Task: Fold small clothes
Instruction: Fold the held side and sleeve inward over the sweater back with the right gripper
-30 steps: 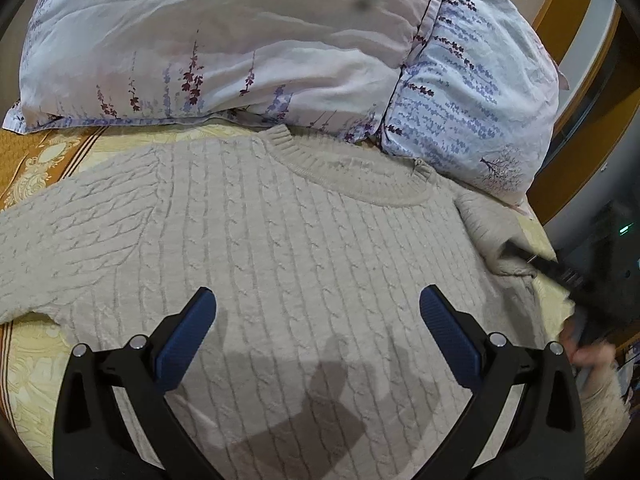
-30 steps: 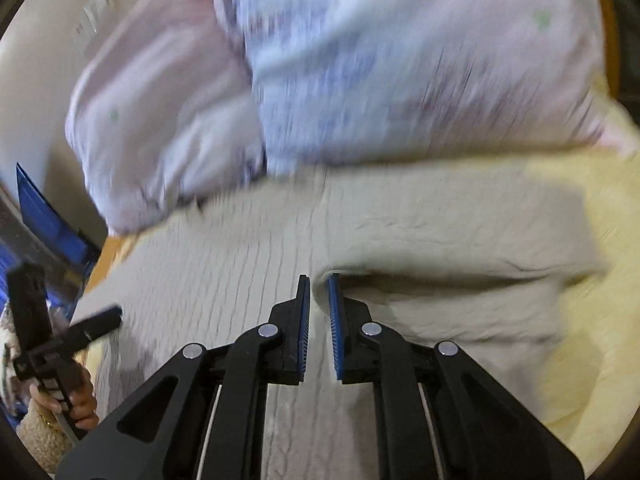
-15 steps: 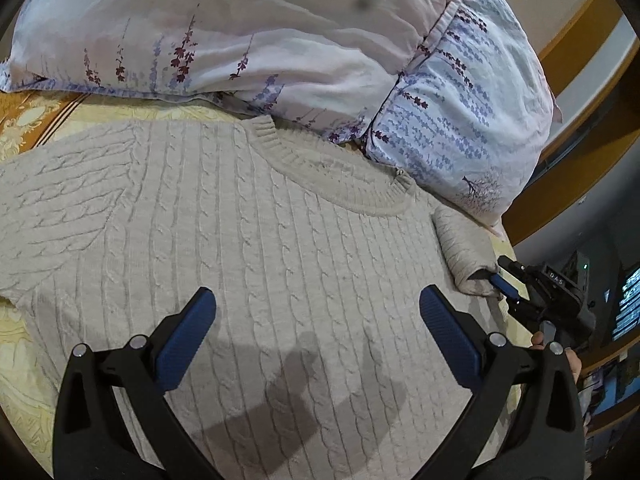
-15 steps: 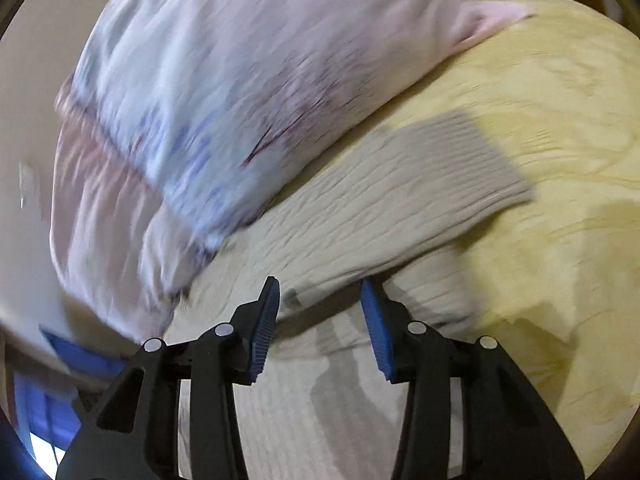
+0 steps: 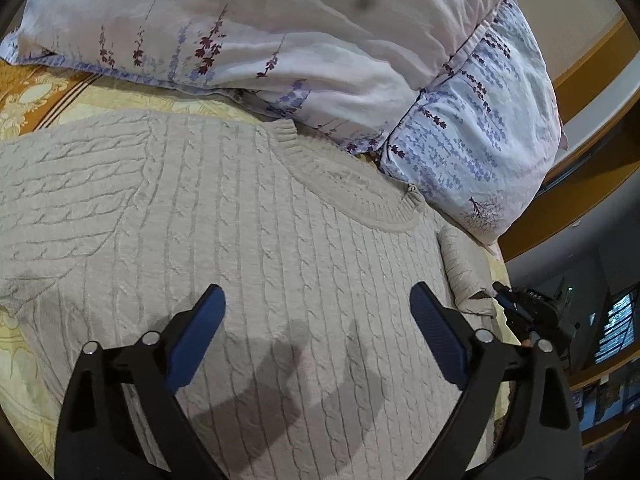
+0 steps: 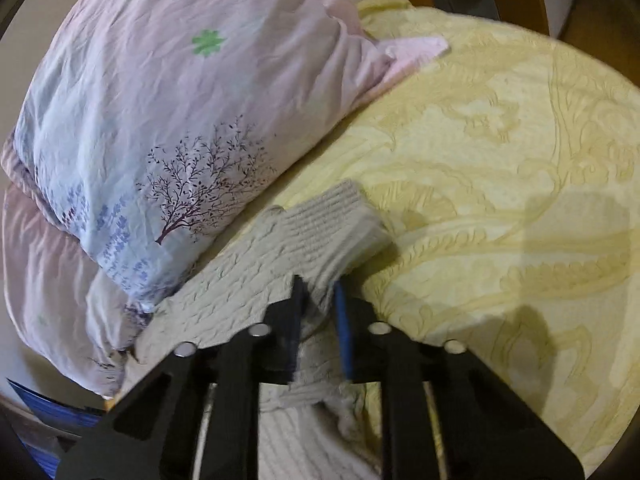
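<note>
A beige cable-knit sweater (image 5: 248, 248) lies front up on the yellow bed cover, collar toward the pillows. My left gripper (image 5: 318, 312) is open and empty, hovering over the sweater's chest. The right sleeve (image 6: 296, 248) lies bunched beside the pillow, its ribbed cuff pointing away. My right gripper (image 6: 320, 304) is shut on a fold of this sleeve near the cuff. It also shows at the right of the left wrist view (image 5: 520, 308), at the folded sleeve edge (image 5: 464, 272).
Two floral pillows (image 5: 280, 40) lie just behind the collar, and one (image 6: 160, 128) presses against the sleeve. The yellow patterned bed cover (image 6: 500, 184) stretches to the right. A wooden bed frame (image 5: 580, 80) and dark shelves stand past the bed's edge.
My right gripper has closed from partly open onto the sleeve near its cuff. My left gripper has drifted slightly, staying open over the sweater's chest.
</note>
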Motion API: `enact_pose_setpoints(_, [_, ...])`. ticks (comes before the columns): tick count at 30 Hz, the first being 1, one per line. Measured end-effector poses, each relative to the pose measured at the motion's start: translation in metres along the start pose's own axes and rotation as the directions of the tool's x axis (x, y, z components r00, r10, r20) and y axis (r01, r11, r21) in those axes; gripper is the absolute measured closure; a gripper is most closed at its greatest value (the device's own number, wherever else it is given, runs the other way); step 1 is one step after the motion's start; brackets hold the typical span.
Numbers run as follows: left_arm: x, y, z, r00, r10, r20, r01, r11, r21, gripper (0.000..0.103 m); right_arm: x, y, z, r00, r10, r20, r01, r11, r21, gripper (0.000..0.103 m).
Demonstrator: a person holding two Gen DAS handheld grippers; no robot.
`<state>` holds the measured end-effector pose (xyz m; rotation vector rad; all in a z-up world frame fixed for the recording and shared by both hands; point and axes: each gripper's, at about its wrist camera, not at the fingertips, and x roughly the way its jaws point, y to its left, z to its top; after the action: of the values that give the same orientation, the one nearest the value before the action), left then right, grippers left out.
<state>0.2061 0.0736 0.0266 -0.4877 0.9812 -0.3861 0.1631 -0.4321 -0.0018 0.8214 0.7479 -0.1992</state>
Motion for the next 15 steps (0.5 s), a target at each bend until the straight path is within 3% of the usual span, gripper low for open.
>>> enact_pose_setpoints(2, [-0.001,0.005,0.002,1.0,-0.006,0.005,0.006,1.0,-0.017,0.015,-0.008,0.018,-0.002,0.998,-0.02,0.052,0.024,0.996,-0.085,0.092])
enact_pose_setpoints(4, [-0.002,0.011,0.005,1.0,-0.015,0.012,0.016,0.999,-0.037,0.016,-0.02,0.041,-0.005,0.995,0.012,0.098,0.005,0.985,-0.171,0.092])
enact_pose_setpoints(7, [-0.004,0.019,0.01,0.999,-0.047,0.021,0.049,0.996,-0.081,0.024,-0.042,0.089,-0.02,0.982,0.142,0.121,-0.095,0.94,-0.329,0.092])
enact_pose_setpoints(8, [-0.003,0.021,0.011,0.998,-0.064,0.021,0.066,0.993,-0.097,0.027,-0.048,0.112,-0.03,0.973,0.204,0.105,-0.148,0.907,-0.393,0.092])
enact_pose_setpoints(10, [-0.002,0.025,0.012,0.995,-0.099,0.021,0.101,0.986,-0.133,0.029,-0.049,0.15,-0.05,0.957,0.288,0.043,-0.233,0.845,-0.481,0.092])
enact_pose_setpoints(11, [-0.001,0.026,0.012,0.993,-0.114,0.022,0.116,0.982,-0.148,0.03,-0.047,0.169,-0.063,0.945,0.328,-0.014,-0.287,0.804,-0.521,0.092])
enact_pose_setpoints(12, [0.0,0.027,0.012,0.991,-0.134,0.021,0.135,0.977,-0.163,0.031,-0.039,0.193,-0.082,0.922,0.366,-0.124,-0.369,0.741,-0.56,0.092])
enact_pose_setpoints(15, [0.006,0.03,0.01,0.985,-0.173,0.009,0.171,0.964,-0.201,0.032,-0.017,0.226,-0.123,0.877,0.335,-0.345,-0.48,0.651,-0.588,0.073])
